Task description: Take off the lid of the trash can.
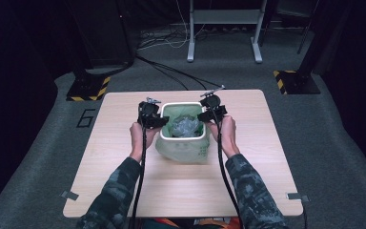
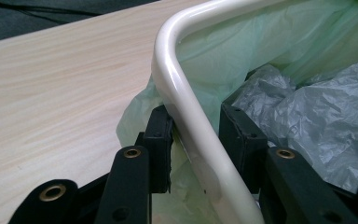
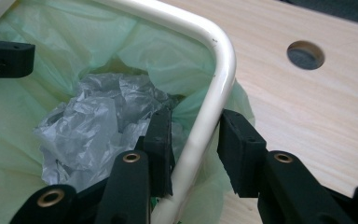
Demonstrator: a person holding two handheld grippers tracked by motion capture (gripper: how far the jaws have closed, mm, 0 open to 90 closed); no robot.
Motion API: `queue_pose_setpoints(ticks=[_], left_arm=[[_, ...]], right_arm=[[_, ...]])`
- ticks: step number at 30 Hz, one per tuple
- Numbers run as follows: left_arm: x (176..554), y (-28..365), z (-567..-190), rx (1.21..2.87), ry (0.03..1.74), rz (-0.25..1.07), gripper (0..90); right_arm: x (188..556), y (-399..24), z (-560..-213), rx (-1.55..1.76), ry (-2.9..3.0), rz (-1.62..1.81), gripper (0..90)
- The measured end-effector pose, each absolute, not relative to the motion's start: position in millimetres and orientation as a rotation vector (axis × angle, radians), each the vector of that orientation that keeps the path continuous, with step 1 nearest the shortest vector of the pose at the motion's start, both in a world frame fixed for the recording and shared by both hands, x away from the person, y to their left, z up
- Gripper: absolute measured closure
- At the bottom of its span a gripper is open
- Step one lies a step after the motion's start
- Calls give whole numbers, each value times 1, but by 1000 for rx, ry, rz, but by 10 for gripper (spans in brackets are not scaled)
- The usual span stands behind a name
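both tools (image 2: 196,135) (image 3: 196,144) straddle the white bin rim (image 2: 177,84) — green liner (image 3: 74,46) inside.

White bin (image 1: 183,136): rectangular, rounded glossy rim, upright near table centre, slightly toward 12 o'clock. Pale green liner bag (image 1: 183,152) inside, its edge folded over the rim and hanging loose down the 6 o'clock wall. Crumpled grey plastic (image 1: 186,126) sits inside the liner, mid-bin.
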State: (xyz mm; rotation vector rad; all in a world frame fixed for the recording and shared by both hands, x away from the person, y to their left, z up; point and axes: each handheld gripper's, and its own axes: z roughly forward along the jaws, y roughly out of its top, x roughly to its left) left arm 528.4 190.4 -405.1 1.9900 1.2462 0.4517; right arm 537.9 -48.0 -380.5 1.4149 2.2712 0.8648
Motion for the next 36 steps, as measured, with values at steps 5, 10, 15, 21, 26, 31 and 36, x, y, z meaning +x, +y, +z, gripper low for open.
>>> queue_pose_setpoints(ticks=[5, 10, 15, 21, 26, 31, 36], left_arm=[[529, 192, -403, 1993, 1254, 433, 648], [527, 193, -397, 1992, 1247, 425, 643], [525, 194, -391, 1996, 1243, 431, 637], [520, 195, -378, 1985, 1220, 454, 644], [518, 193, -368, 1986, 1198, 438, 643], [513, 185, -366, 2005, 1159, 415, 629], [506, 168, -374, 2014, 1116, 374, 607]], right_arm=[[536, -44, -376, 1387, 2275, 825, 643], [535, -44, -372, 1391, 2297, 818, 649], [534, -45, -367, 1386, 2300, 831, 655], [528, -46, -355, 1361, 2282, 872, 666], [526, -51, -345, 1361, 2284, 913, 696], [524, -62, -339, 1390, 2281, 906, 715], [522, -76, -341, 1419, 2247, 927, 757]])
